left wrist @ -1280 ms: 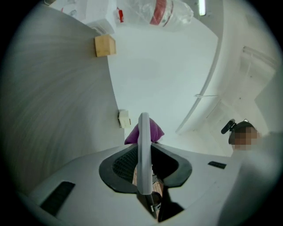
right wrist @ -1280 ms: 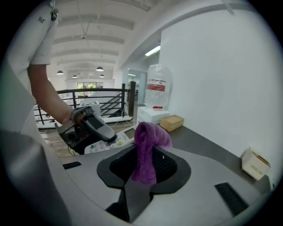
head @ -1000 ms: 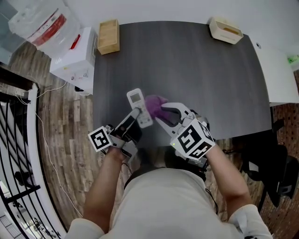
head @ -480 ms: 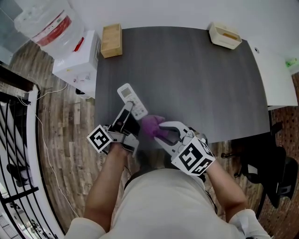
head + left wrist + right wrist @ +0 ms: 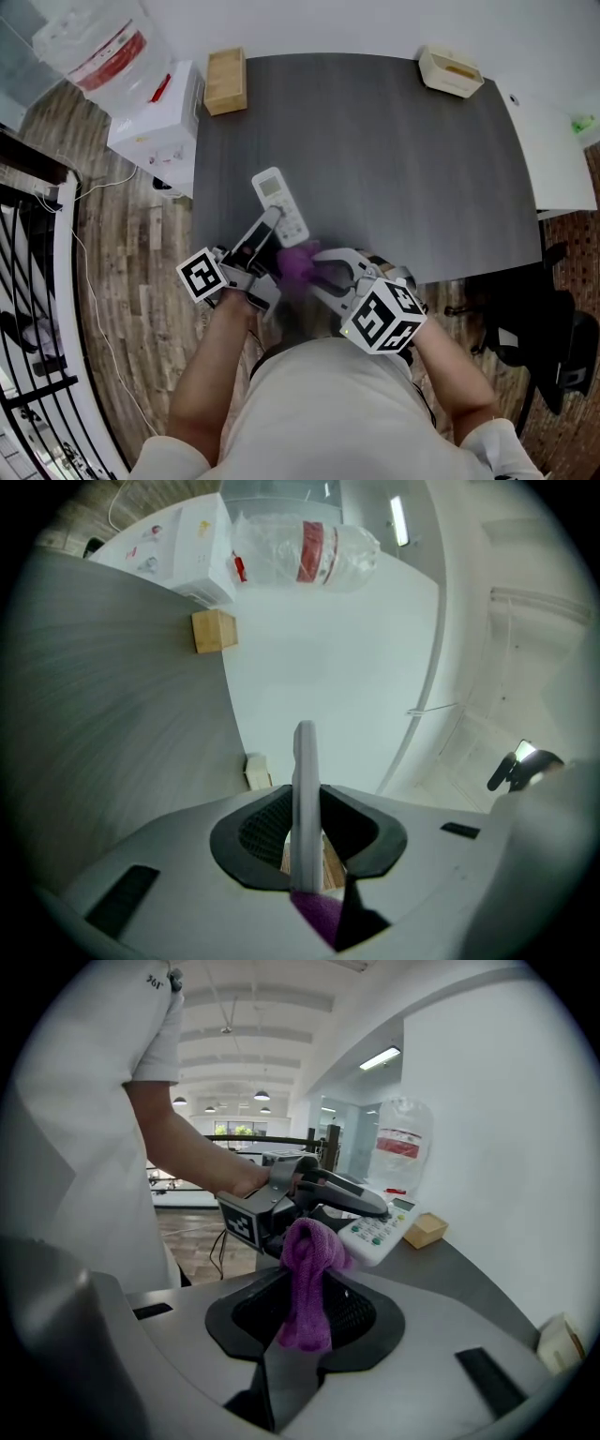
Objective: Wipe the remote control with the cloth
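My left gripper (image 5: 265,232) is shut on the near end of a white remote control (image 5: 280,205), held above the dark table (image 5: 394,150) near its front edge. In the left gripper view the remote (image 5: 304,799) stands edge-on between the jaws. My right gripper (image 5: 314,267) is shut on a purple cloth (image 5: 298,261), whose bunched end lies against the remote's near end, just right of the left gripper. In the right gripper view the cloth (image 5: 308,1279) hangs from the jaws, with the remote's keypad (image 5: 382,1229) just beyond it.
A wooden box (image 5: 224,81) sits at the table's far left corner and a cream tray (image 5: 452,69) at the far right. A water dispenser (image 5: 131,84) with its bottle stands left of the table. A white surface (image 5: 558,150) adjoins the table's right side.
The remote first swung left and farther out, then came back right. The cloth slid from the remote's middle down to its near end, close to the left gripper.
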{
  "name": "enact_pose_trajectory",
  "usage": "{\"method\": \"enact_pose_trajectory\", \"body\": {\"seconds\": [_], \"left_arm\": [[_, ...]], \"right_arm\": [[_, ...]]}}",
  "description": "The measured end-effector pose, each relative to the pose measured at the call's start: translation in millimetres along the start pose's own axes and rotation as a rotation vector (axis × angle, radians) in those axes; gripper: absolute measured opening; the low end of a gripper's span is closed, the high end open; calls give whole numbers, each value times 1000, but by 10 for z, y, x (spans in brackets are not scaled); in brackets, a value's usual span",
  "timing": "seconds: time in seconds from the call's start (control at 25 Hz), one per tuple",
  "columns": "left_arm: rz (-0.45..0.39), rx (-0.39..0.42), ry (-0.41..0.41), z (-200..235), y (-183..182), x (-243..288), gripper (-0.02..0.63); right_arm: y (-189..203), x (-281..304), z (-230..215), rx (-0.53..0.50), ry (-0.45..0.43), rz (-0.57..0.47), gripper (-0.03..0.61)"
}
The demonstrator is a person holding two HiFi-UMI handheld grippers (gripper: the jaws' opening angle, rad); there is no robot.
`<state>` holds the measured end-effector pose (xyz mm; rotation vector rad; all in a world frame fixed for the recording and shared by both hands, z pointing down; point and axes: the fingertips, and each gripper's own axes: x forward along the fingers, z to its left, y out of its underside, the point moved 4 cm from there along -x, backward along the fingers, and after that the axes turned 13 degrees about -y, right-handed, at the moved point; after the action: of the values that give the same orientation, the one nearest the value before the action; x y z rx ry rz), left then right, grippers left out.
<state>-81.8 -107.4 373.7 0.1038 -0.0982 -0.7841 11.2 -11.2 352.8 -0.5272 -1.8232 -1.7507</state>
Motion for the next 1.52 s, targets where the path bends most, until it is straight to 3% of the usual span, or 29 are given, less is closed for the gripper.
{"method": "enact_pose_trajectory", "body": {"seconds": [0.28, 0.48, 0.6, 0.76, 0.88, 0.96, 1.08, 1.2, 1.4, 1.52], "left_arm": [[113, 89, 61, -96, 53, -125, 92], [213, 252, 28, -96, 174, -208, 92], [311, 507, -36, -102, 341, -251, 92], [445, 926, -146, -80, 546, -316, 92], [469, 1139, -228, -58, 570, -372, 92], [463, 1224, -266, -49, 562, -408, 92], [443, 1266, -315, -3, 518, -485, 92], [441, 1254, -359, 102, 486, -571, 92], [503, 1219, -423, 388, 569, -622, 92], [528, 1256, -513, 688, 631, -596, 92]], "right_arm": [[220, -206, -44, 122, 81, -35, 104], [339, -562, -304, 268, 222, -134, 104], [347, -684, -444, 251, 283, -103, 104], [133, -692, -579, 90, 316, -21, 104], [-184, -582, -631, -73, 310, 24, 104], [-371, -452, -610, -170, 280, 50, 104], [-411, -238, -539, -261, 225, 115, 104], [-222, -115, -464, -278, 186, 186, 104], [328, 34, -314, -248, 76, 360, 104], [642, 102, -288, -162, 32, 420, 104]]}}
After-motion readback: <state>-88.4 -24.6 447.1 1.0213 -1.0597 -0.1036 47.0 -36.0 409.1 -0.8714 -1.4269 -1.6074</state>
